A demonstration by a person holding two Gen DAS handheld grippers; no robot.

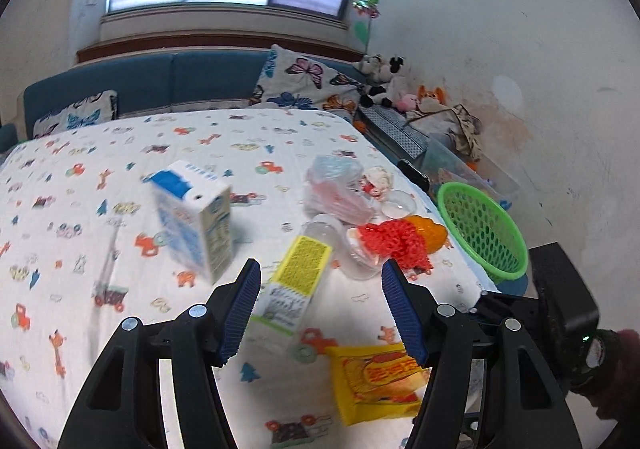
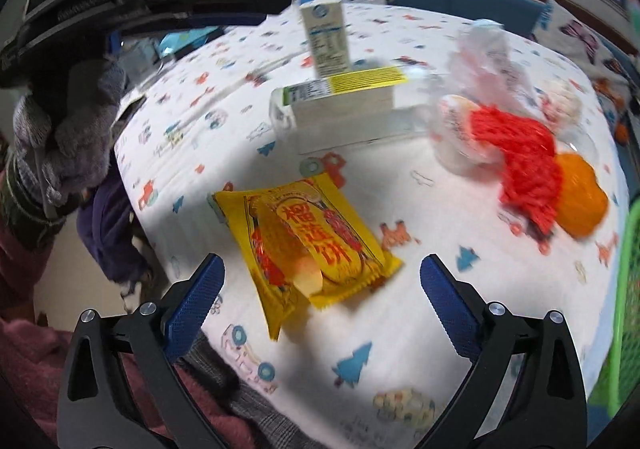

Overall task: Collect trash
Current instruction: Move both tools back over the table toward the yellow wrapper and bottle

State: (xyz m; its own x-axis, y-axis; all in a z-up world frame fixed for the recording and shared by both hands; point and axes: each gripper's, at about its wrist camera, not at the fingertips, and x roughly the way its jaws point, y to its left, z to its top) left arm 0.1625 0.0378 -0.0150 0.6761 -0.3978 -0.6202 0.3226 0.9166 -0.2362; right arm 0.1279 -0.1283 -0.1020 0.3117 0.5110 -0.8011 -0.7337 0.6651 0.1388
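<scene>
Blue-padded fingers (image 2: 448,301) of the right claw (image 2: 322,289) are seen spread wide, with nothing pinched; a yellow snack packet (image 2: 308,245) lies flat on the printed sheet (image 2: 248,49) just ahead of the gap, untouched. Beyond it a clear bottle with a yellow label (image 2: 344,105) lies on its side, and a blue-and-white milk carton (image 2: 326,37) stands upright behind that. To the right, a red mesh net (image 2: 524,165) is draped against an orange fruit (image 2: 580,193), beside a crumpled clear plastic bag (image 2: 484,61) and what may be a small plastic cup, blurred. A gloved hand (image 2: 64,137) is seen at the upper left.

From the left wrist, the left claw (image 1: 322,311) is held partly open and empty above the bottle (image 1: 296,289), with the packet (image 1: 376,381) near its right finger. The carton (image 1: 196,221) stands to the left. A green basket (image 1: 480,233) sits at the sheet's right edge, just past the net (image 1: 396,241) and fruit (image 1: 434,235).
</scene>
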